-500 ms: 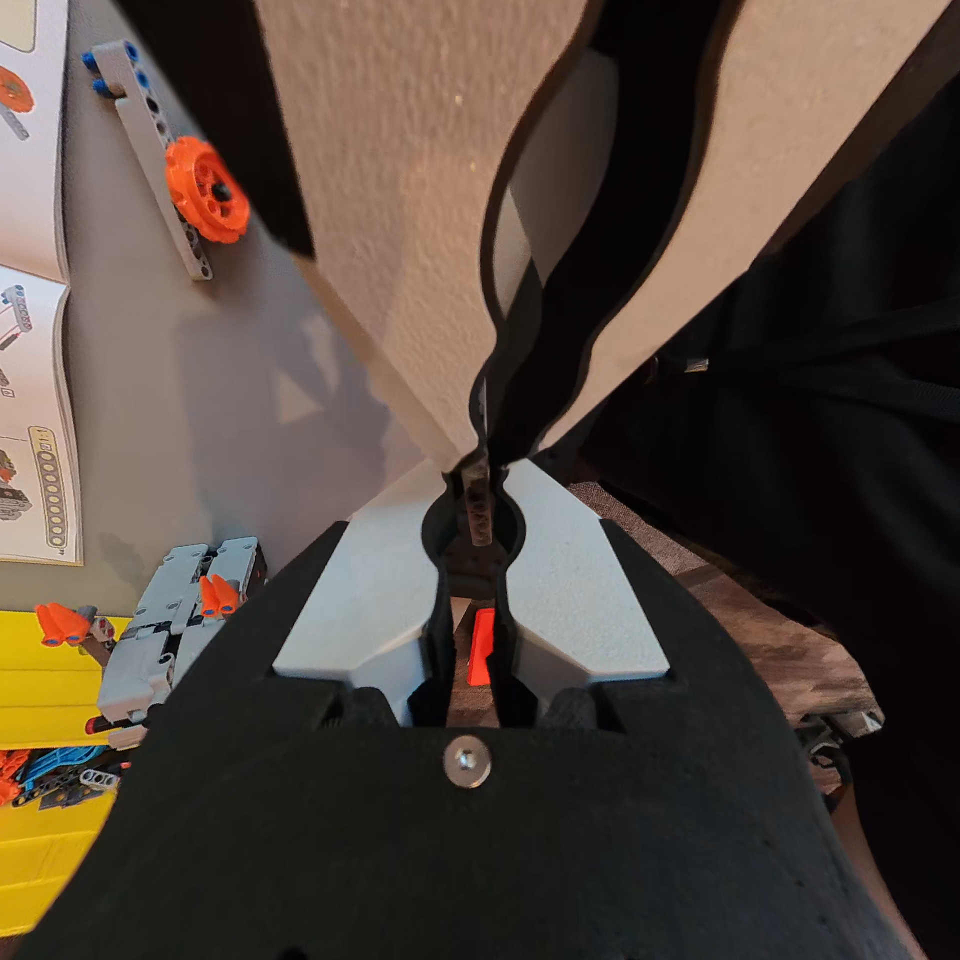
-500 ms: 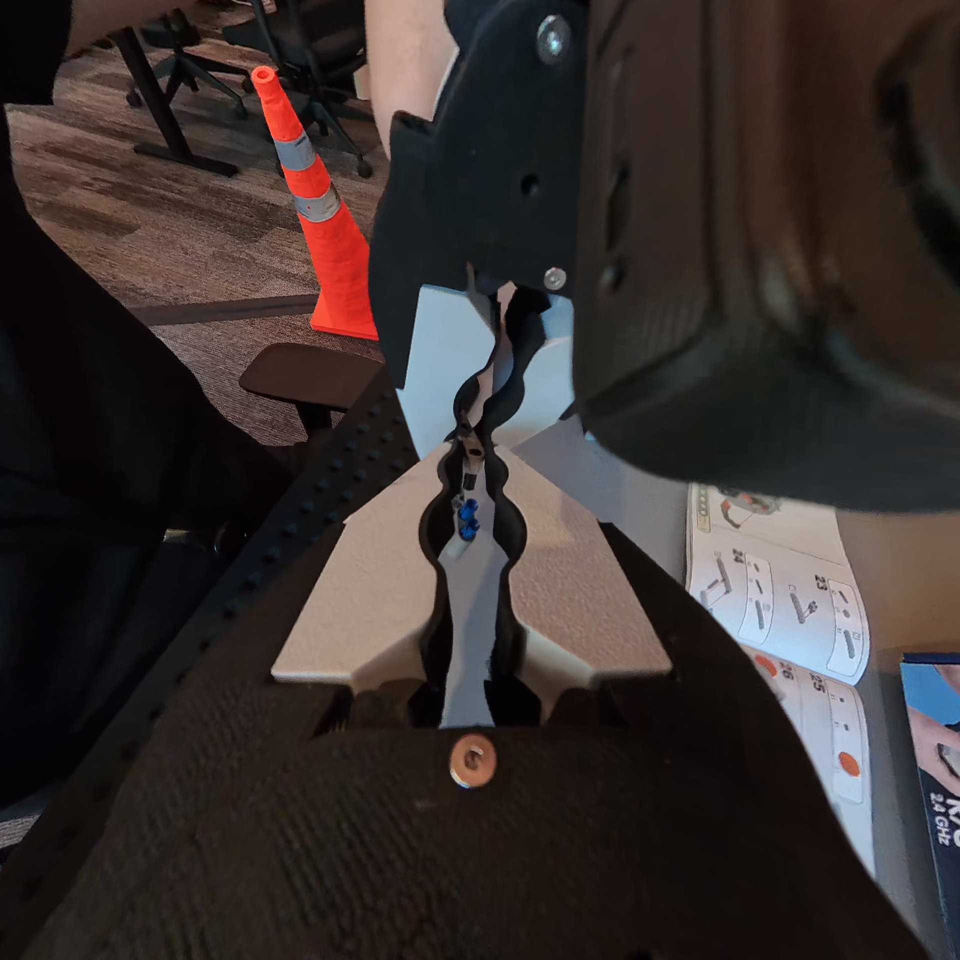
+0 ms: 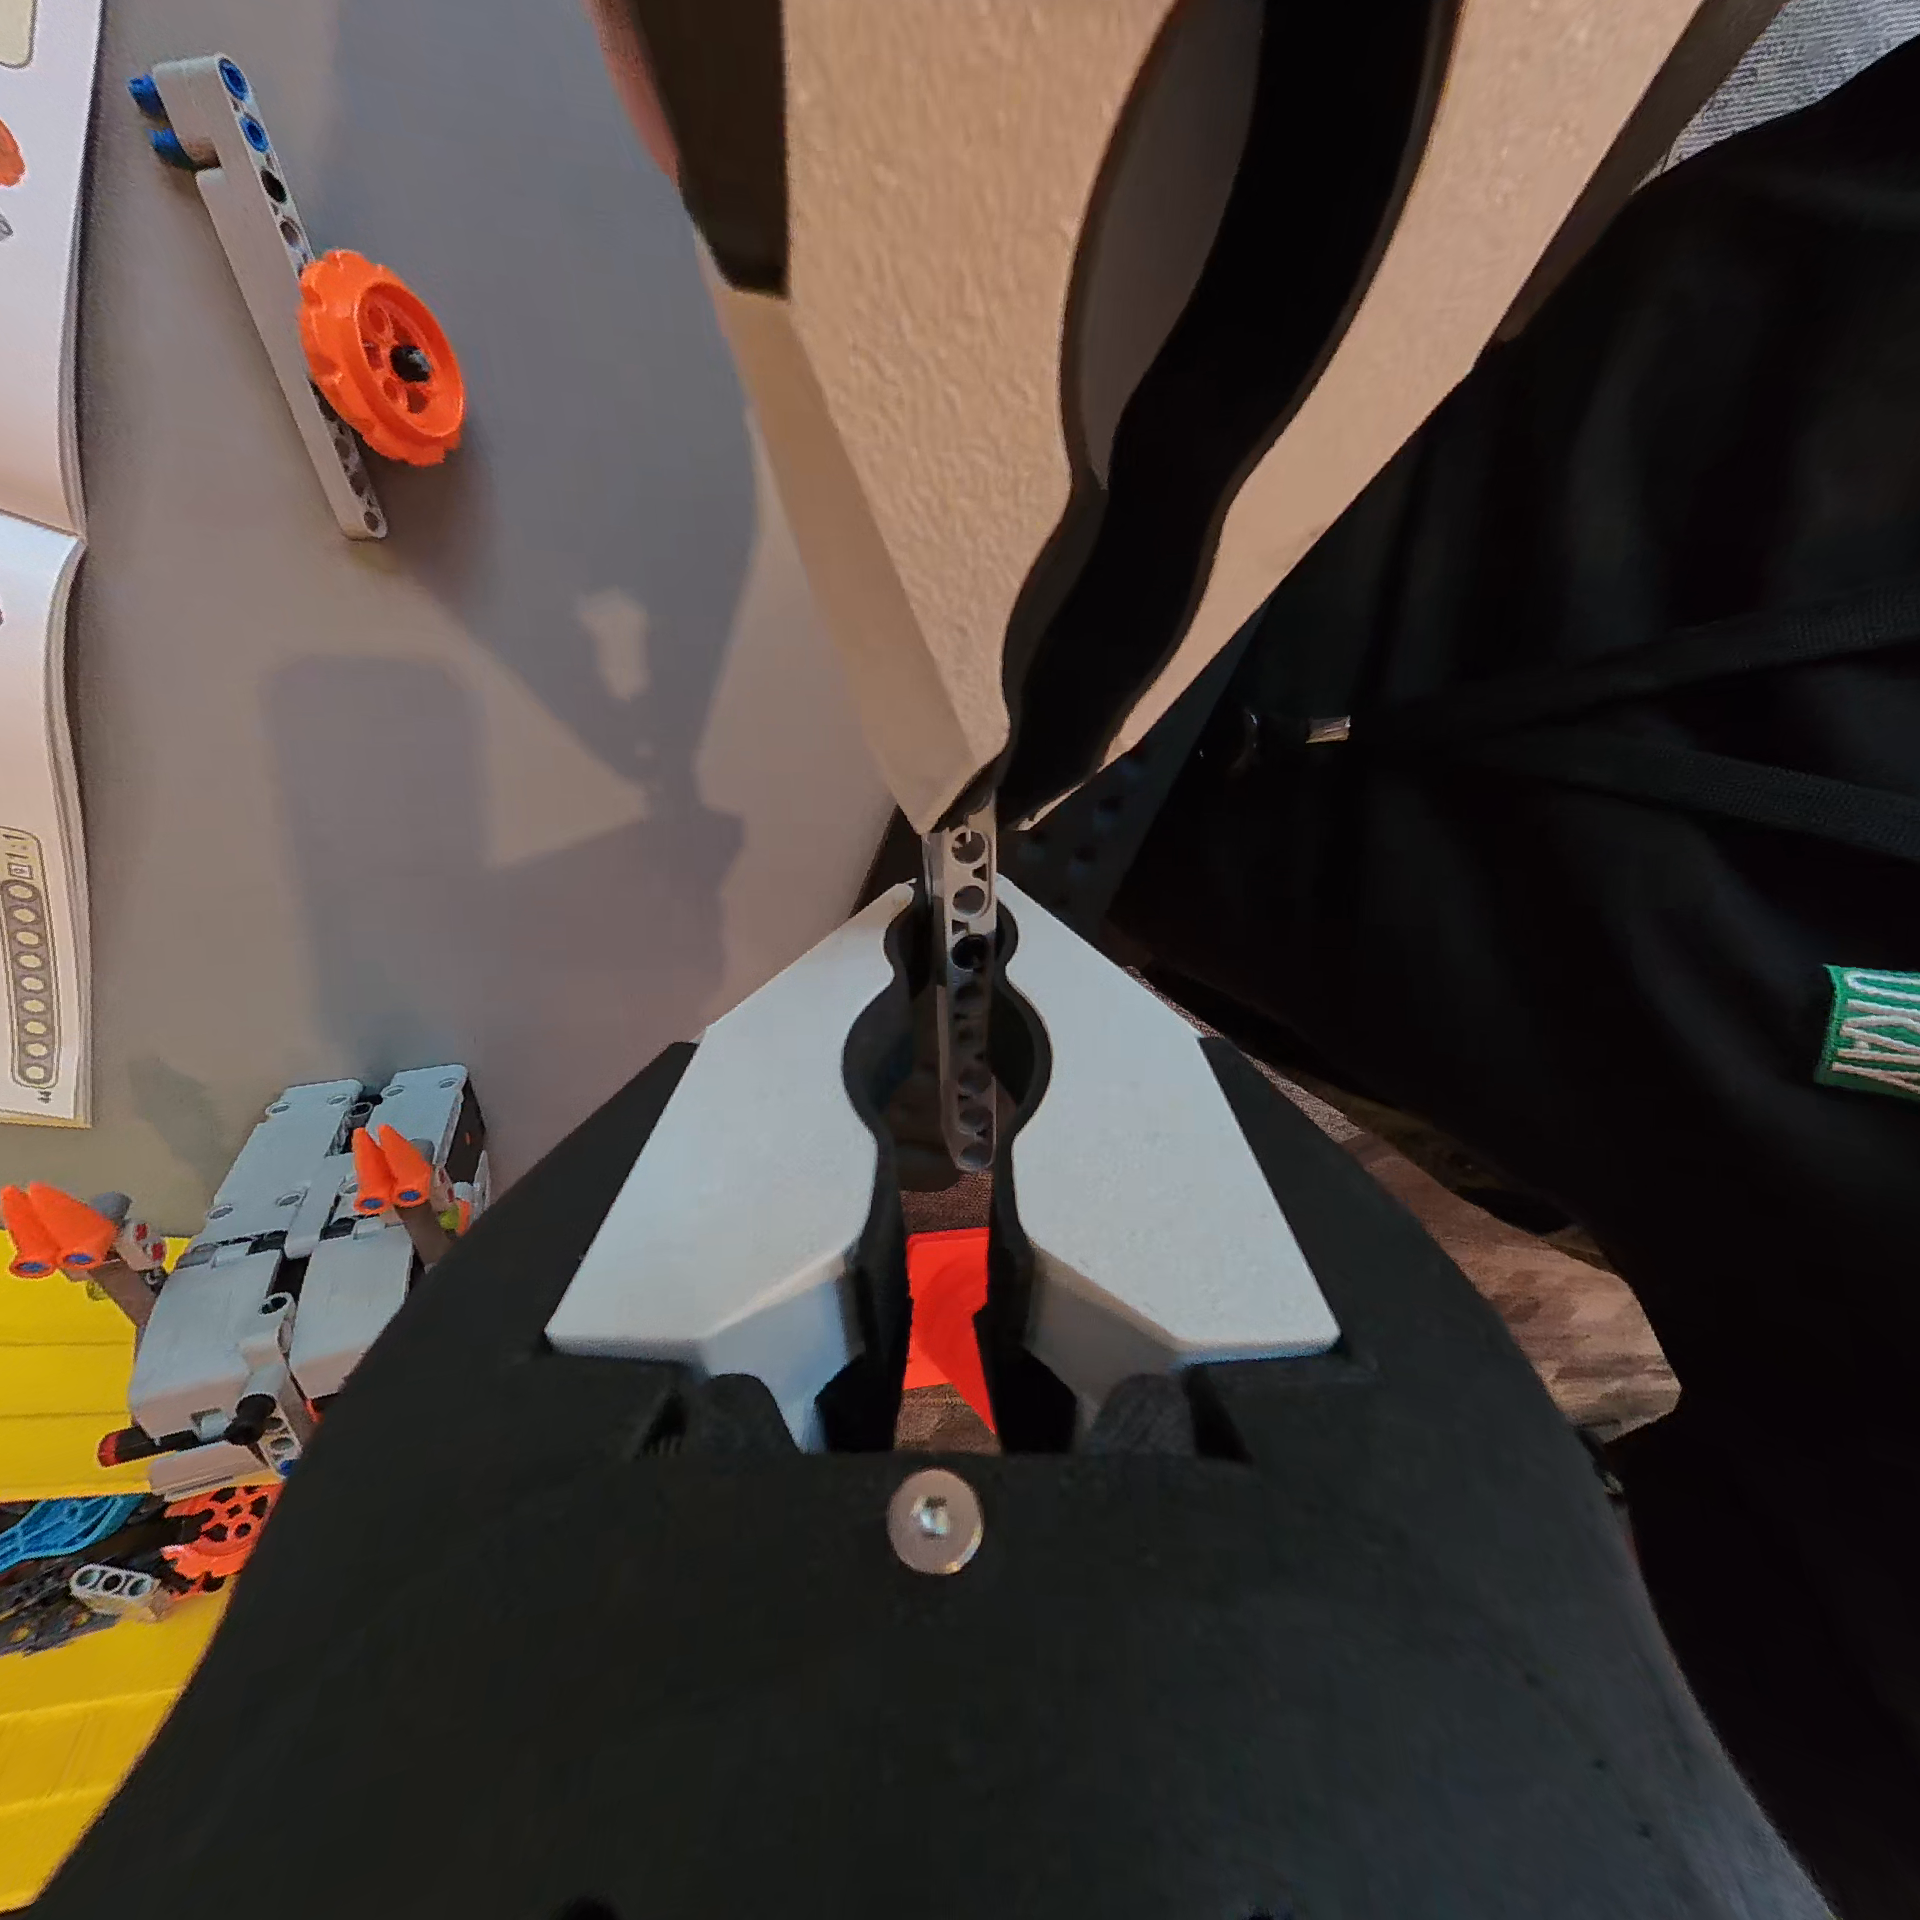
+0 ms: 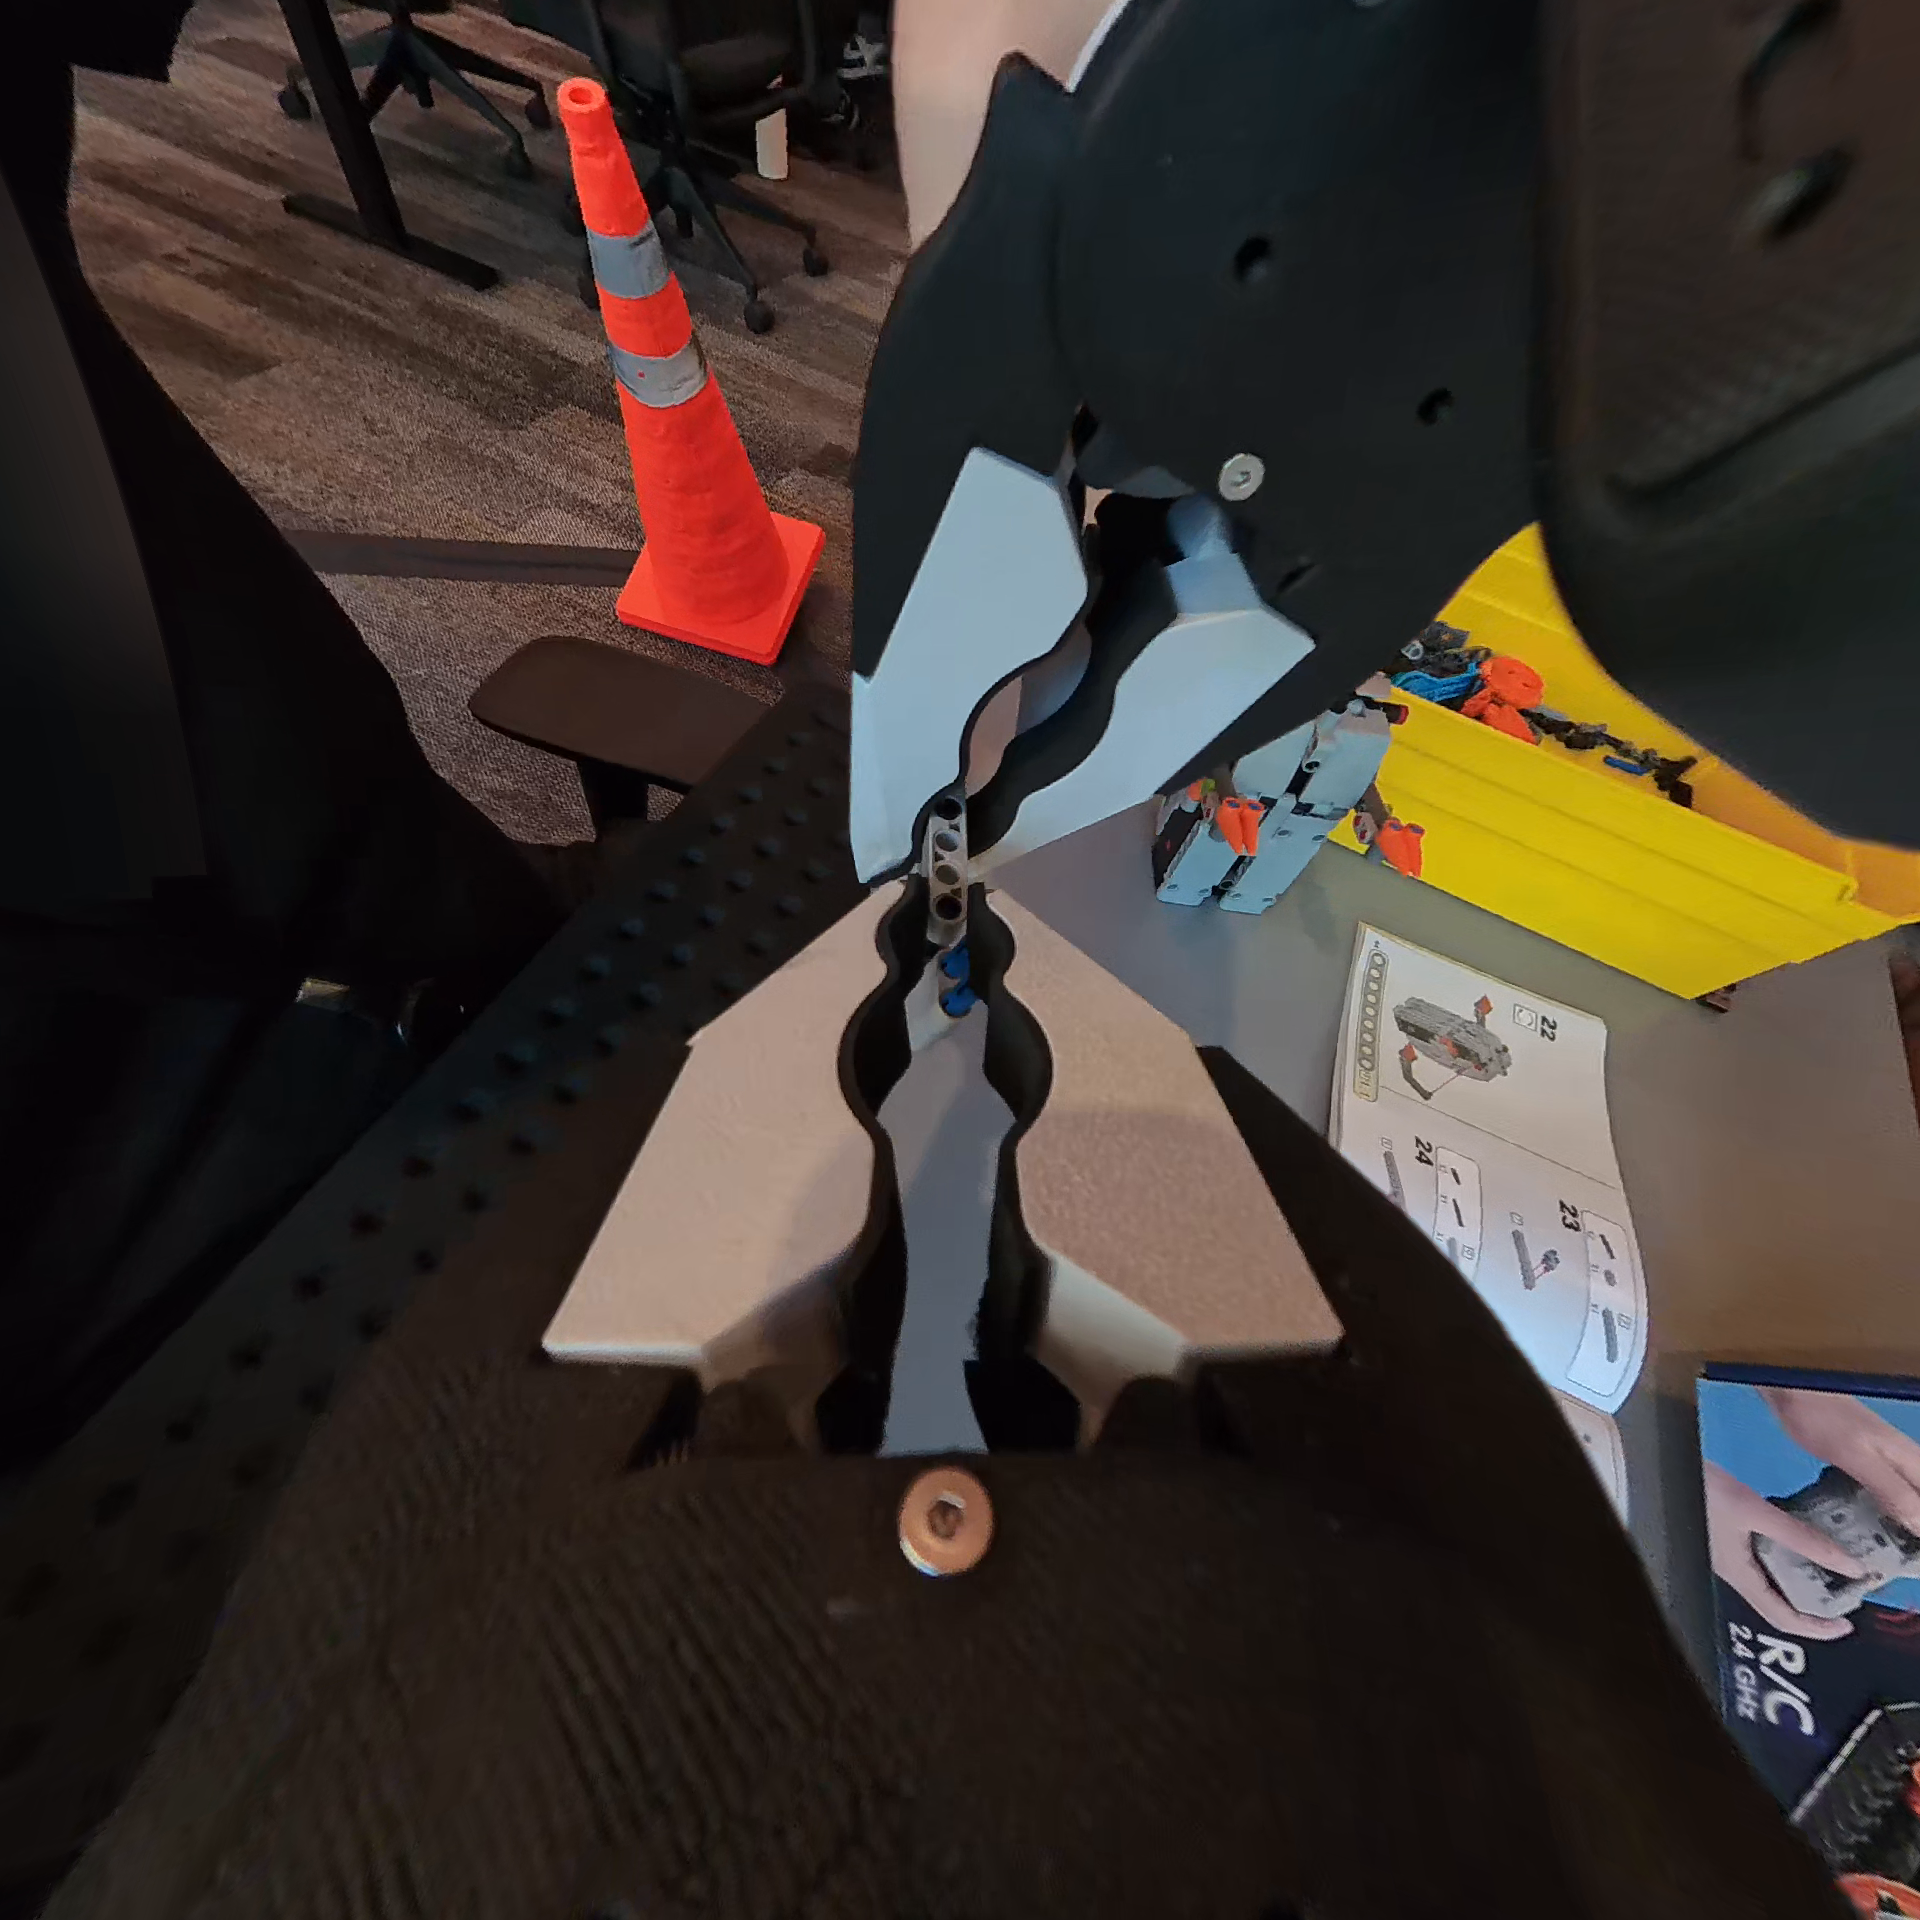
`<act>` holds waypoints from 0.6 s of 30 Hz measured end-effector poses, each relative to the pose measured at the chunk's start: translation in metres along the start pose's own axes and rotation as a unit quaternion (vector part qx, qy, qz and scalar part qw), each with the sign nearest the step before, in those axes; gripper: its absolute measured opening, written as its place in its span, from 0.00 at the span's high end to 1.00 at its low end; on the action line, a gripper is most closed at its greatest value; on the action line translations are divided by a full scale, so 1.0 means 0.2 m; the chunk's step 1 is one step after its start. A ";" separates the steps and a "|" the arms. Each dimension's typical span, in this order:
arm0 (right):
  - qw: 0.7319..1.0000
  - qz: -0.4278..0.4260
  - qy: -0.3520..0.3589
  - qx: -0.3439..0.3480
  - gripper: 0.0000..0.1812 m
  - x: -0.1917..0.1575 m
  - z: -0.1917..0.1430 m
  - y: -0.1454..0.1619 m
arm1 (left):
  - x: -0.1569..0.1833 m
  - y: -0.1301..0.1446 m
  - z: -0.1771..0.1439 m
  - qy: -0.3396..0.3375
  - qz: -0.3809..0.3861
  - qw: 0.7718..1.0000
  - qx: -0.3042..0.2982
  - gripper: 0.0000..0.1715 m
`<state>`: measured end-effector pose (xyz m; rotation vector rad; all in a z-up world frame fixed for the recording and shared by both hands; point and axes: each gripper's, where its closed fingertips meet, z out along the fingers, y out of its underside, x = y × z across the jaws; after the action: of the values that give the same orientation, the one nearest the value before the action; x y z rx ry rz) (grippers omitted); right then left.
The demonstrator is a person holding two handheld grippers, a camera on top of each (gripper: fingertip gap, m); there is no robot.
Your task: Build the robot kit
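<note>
A slim grey beam with holes stands between the two grippers, which meet tip to tip above the table's near edge. My left gripper is shut on it, and the beam runs back into the gap between its fingers. My right gripper comes down from above with its tips pinching the beam's upper end. In the right wrist view my right gripper is shut on the same beam. Blue pins sit on the beam inside the gap. The left gripper grips it from above.
On the grey table lie another grey beam with an orange wheel, an open instruction booklet, a grey model with orange tips, a yellow parts bin and a blue box. An orange cone and a chair armrest are beyond the edge. Spacing between my two grippers at the tips: around 4 cm.
Both grippers still hold the beam. They have turned relative to each other: the beam now shows its holed face, and the left gripper has swung up and right, uncovering the bin.
</note>
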<state>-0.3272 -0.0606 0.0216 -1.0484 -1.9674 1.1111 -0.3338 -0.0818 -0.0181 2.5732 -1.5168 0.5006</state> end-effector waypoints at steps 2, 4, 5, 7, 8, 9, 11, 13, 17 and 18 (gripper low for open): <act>1.000 -0.002 0.000 -0.005 0.97 0.00 0.00 0.01 | 0.00 0.00 0.00 0.002 0.000 1.000 -0.002 0.97; 1.000 0.000 -0.002 -0.010 0.97 0.00 0.00 0.01 | 0.00 0.00 0.00 0.002 -0.001 1.000 -0.005 0.97; 1.000 0.001 -0.002 -0.011 0.97 -0.01 0.00 0.01 | 0.00 0.00 0.00 0.003 -0.001 1.000 -0.007 0.97; 1.000 -0.001 0.002 -0.011 0.97 0.00 -0.01 0.01 | 0.00 0.00 0.00 -0.001 0.002 1.000 -0.009 0.97; 1.000 0.001 0.000 -0.011 0.97 -0.01 -0.01 0.01 | 0.00 0.00 -0.01 -0.002 0.004 1.000 -0.010 0.97; 1.000 0.004 -0.002 -0.013 0.97 -0.01 -0.01 0.01 | 0.00 0.00 -0.01 -0.002 0.006 1.000 -0.012 0.97; 1.000 0.013 -0.006 -0.016 0.97 -0.01 -0.01 0.02 | 0.00 -0.01 0.00 -0.007 0.008 1.000 -0.012 0.97; 1.000 0.023 -0.006 -0.015 0.97 0.00 -0.01 0.03 | -0.01 -0.01 0.00 -0.015 0.011 1.000 -0.012 0.97; 1.000 0.028 0.000 -0.006 0.97 0.01 0.01 0.04 | -0.03 0.00 -0.01 -0.015 0.012 1.000 -0.010 0.97; 1.000 0.019 0.008 -0.009 0.96 0.02 0.01 0.05 | -0.03 0.01 -0.01 -0.010 0.006 1.000 -0.007 0.97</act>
<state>-0.3277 -0.0551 0.0133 -1.1059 -1.9562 1.1029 -0.3385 -0.0765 -0.0177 2.5668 -1.5365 0.4655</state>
